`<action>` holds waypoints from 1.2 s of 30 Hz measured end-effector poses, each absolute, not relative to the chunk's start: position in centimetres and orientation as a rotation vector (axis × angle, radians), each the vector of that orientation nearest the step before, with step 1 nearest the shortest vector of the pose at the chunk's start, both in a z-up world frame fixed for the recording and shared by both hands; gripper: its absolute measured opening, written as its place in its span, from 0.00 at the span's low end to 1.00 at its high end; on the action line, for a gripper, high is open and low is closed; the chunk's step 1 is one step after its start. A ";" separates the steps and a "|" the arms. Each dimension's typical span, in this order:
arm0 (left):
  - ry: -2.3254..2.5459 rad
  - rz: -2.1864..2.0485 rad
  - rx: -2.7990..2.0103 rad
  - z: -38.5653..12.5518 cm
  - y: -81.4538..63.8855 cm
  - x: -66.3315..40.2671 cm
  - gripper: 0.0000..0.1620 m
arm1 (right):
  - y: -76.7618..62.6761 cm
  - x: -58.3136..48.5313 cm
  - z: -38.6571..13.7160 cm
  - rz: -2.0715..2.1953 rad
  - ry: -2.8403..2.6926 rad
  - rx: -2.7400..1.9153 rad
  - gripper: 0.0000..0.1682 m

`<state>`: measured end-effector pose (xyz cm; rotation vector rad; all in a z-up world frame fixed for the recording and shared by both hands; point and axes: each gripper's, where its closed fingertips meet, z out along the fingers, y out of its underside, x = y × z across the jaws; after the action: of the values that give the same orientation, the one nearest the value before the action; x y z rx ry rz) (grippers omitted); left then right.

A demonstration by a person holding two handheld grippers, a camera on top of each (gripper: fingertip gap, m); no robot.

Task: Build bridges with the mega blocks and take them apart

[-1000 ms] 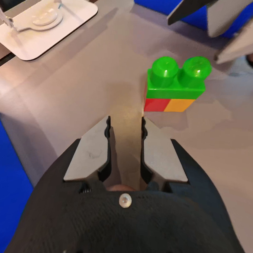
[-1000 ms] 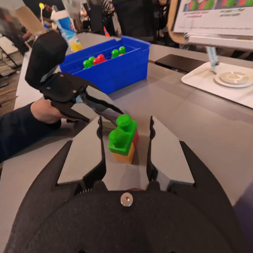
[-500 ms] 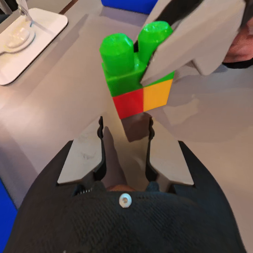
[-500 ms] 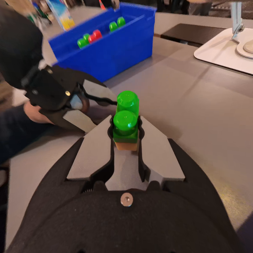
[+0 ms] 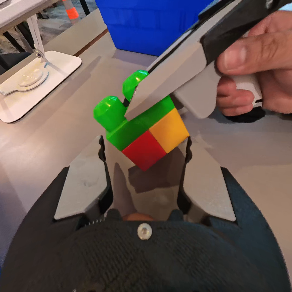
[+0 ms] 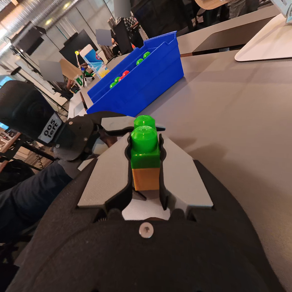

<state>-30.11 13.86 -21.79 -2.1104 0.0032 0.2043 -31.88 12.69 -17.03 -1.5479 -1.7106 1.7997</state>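
Fingers of the right gripper [image 6: 144,159] clamp the green plastic two-stud block [image 6: 144,151] at frame centre; left gripper [image 5: 144,147] gapes wide, empty.

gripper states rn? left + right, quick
Left tool: open, empty, just below the lifted blocks.
Right tool: closed on the green block, with the red block and orange block attached beneath it.

Open office: monitors [image 6: 71,45], desks [image 6: 237,28]
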 end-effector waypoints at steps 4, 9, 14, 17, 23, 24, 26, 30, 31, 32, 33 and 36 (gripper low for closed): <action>0.022 0.201 -2.147 -22.4 13.8 -29.8 0.61 | 12.3 -31.7 -17.2 1.742 -1.763 -1.502 0.18; 0.050 -0.009 -2.071 -21.1 14.0 -27.7 0.66 | 11.1 -30.7 -14.8 1.865 -1.779 -1.322 0.18; -0.032 -0.309 -1.884 -17.8 13.4 -27.0 0.48 | 11.2 -29.9 -12.7 2.056 -1.717 -1.240 0.18; -0.069 -0.313 -1.865 -17.6 13.2 -27.7 0.48 | 11.9 -30.0 -12.4 2.096 -1.665 -1.260 0.18; -0.059 0.035 -1.985 -19.5 13.4 -30.0 0.56 | 14.1 -31.3 -13.4 1.910 -1.562 -1.369 0.18; -0.053 0.095 -2.011 -19.9 13.5 -30.2 0.56 | 14.3 -31.4 -13.4 1.898 -1.545 -1.375 0.18; -0.024 0.161 -2.038 -20.5 13.9 -30.0 0.59 | 14.3 -31.5 -13.3 1.888 -1.529 -1.373 0.18; -0.028 0.197 -2.046 -20.8 14.7 -29.4 0.65 | 13.8 -31.9 -13.8 1.768 -1.512 -1.367 0.18; -0.026 0.202 -2.044 -20.7 14.8 -29.2 0.65 | 13.6 -32.0 -13.9 1.734 -1.515 -1.354 0.18; -0.029 0.229 -2.047 -20.7 14.9 -29.3 0.66 | 13.3 -32.0 -13.9 1.714 -1.520 -1.339 0.18; -0.048 0.283 -2.052 -20.7 14.8 -29.8 0.66 | 12.9 -32.0 -13.8 1.706 -1.523 -1.328 0.18; -0.114 0.356 -2.066 -20.8 14.6 -30.8 0.64 | 11.8 -31.8 -13.8 1.702 -1.523 -1.327 0.18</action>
<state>-30.76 14.61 -20.81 -2.0663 -0.1136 0.3555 -31.84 11.84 -13.79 -1.3269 -1.5227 1.7025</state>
